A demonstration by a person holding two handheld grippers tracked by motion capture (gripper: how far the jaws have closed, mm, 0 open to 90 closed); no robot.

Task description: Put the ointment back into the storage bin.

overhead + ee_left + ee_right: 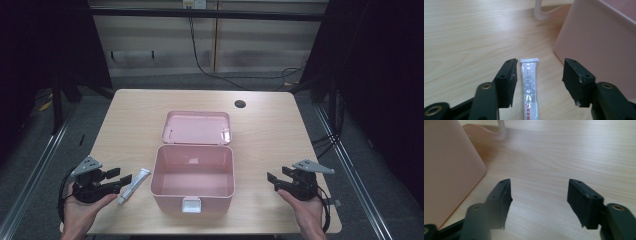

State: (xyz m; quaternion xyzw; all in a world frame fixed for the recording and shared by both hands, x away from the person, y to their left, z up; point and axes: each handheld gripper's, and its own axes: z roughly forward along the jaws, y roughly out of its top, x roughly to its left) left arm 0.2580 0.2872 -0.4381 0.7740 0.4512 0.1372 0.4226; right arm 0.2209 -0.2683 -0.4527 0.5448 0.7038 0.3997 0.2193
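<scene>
- Left gripper (120, 176): sits at the near-left of the table (130, 115), held in the person's left hand (82, 207). Jaws spread wide, nothing between the pads.
- Tube (134, 185): small white tube, lies flat on the wood just left of the pink box (193, 175), apart from the box wall. Long axis runs near-to-far, slightly tilted toward the box at the far end.
- Key relation, left gripper view: the tube (530, 87) lies straight ahead, along the gripper's own line of sight, flat crimped end farthest away. It sits between the two jaws but hard against the left one, with a wide gap to the right jaw. Contact with the left pad: can't tell.
- My read: the jaws straddle the tube across its narrow width, so the grasp looks set; a small shift left would centre it before closing. Left hand is clearly the nearer one.
- Pink box: open, empty as far as seen, lid (196, 127) lying back on the far side, white latch (191, 204) on the near wall. Likely destination.
- Right gripper (273, 182): near-right of the box, well apart from the tube. Jaws wide open, empty; bare wood ahead in the right gripper view.
</scene>
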